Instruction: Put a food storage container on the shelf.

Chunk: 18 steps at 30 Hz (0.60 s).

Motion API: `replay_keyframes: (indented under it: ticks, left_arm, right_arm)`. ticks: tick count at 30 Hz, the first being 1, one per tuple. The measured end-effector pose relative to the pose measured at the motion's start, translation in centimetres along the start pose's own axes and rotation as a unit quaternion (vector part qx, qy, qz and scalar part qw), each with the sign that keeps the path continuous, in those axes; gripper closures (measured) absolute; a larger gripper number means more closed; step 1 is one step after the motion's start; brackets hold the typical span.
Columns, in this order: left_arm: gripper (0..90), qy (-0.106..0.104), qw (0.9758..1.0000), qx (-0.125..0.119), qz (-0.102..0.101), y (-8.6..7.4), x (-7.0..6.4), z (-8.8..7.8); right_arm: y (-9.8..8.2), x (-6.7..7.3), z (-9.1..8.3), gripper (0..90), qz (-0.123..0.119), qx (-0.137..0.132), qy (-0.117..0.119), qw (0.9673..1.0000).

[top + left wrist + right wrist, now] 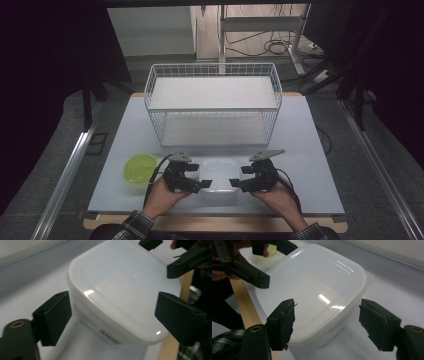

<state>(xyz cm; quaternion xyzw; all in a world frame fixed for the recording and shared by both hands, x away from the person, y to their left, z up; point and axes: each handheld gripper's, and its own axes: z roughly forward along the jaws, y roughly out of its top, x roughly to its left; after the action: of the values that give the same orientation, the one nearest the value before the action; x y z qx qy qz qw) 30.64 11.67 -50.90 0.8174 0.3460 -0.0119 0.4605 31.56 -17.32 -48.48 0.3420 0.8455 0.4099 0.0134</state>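
Both grippers at near bench edge, flanking white lidded box (pixel 219 175): left gripper (pixel 196 184) jaws wide, straddling its left end, one jaw touching the wall, no clamp; right gripper (pixel 239 185) jaws wide around right end, pads clear. Green bowl (pixel 140 167) just left of left gripper. Wire basket (pixel 213 102) well behind, mid-bench.

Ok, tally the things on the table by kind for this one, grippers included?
White lidded container: 1
Yellow-green bowl: 1
White wire basket: 1
Black grippers: 2, left gripper and right gripper, one at each end of the container
Total: 5
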Motion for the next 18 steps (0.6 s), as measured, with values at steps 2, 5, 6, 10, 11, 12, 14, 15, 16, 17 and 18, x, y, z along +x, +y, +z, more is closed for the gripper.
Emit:
replay_keyframes:
  ticks: [2, 5, 6, 10, 11, 12, 14, 15, 16, 17, 18]
  left_arm:
    - [17.7, -0.016, 0.9997, 0.004, -0.017, 0.0, 0.3, 0.1]
    - [20.1, -0.021, 0.9993, 0.009, -0.029, 0.0, 0.5, 0.0]
    - [21.9, -0.027, 0.9985, 0.018, -0.045, 0.0, 0.7, -0.1]
    - [28.3, -0.036, 0.9967, 0.024, -0.069, 0.0, 0.9, -0.4]
    - [29.8, -0.039, 0.9963, 0.025, -0.073, 0.0, 1.0, -0.5]
    - [33.2, -0.039, 0.9957, 0.025, -0.080, -0.1, 1.0, -0.6]
    - [37.2, -0.039, 0.9954, 0.027, -0.084, -0.1, 0.9, -0.7]
    - [37.2, -0.034, 0.9956, 0.028, -0.082, -0.1, 0.7, -0.9]
    - [43.0, -0.030, 0.9957, 0.027, -0.084, -0.1, 0.4, -1.3]
    - [46.3, -0.028, 0.9957, 0.025, -0.085, -0.2, 0.3, -1.5]
    - [50.0, -0.028, 0.9957, 0.025, -0.085, -0.2, 0.3, -1.5]
  right_arm:
    - [0.1, -0.4, 0.2, 31.9, 0.018, 0.004, 0.012, 0.9998]
    - [0.2, -1.0, 0.5, 34.3, 0.044, 0.010, 0.036, 0.9984]
    - [0.2, -1.5, 0.7, 36.1, 0.075, 0.019, 0.051, 0.9957]
    - [0.1, -2.2, 0.3, 48.2, 0.126, 0.021, 0.069, 0.9895]
    - [0.0, -2.3, 0.2, 52.0, 0.133, 0.020, 0.072, 0.9883]
    - [-0.1, -2.2, -0.3, 56.9, 0.142, 0.018, 0.068, 0.9874]
    - [-0.1, -2.0, -0.3, 57.2, 0.142, 0.019, 0.063, 0.9877]
    - [-0.1, -1.8, -0.5, 57.9, 0.142, 0.020, 0.058, 0.9879]
    - [-0.2, -1.3, -0.8, 60.3, 0.145, 0.018, 0.049, 0.9880]
    - [-0.3, -1.1, -0.9, 61.6, 0.145, 0.019, 0.048, 0.9881]
    - [-0.3, -1.1, -0.9, 61.6, 0.145, 0.019, 0.048, 0.9881]
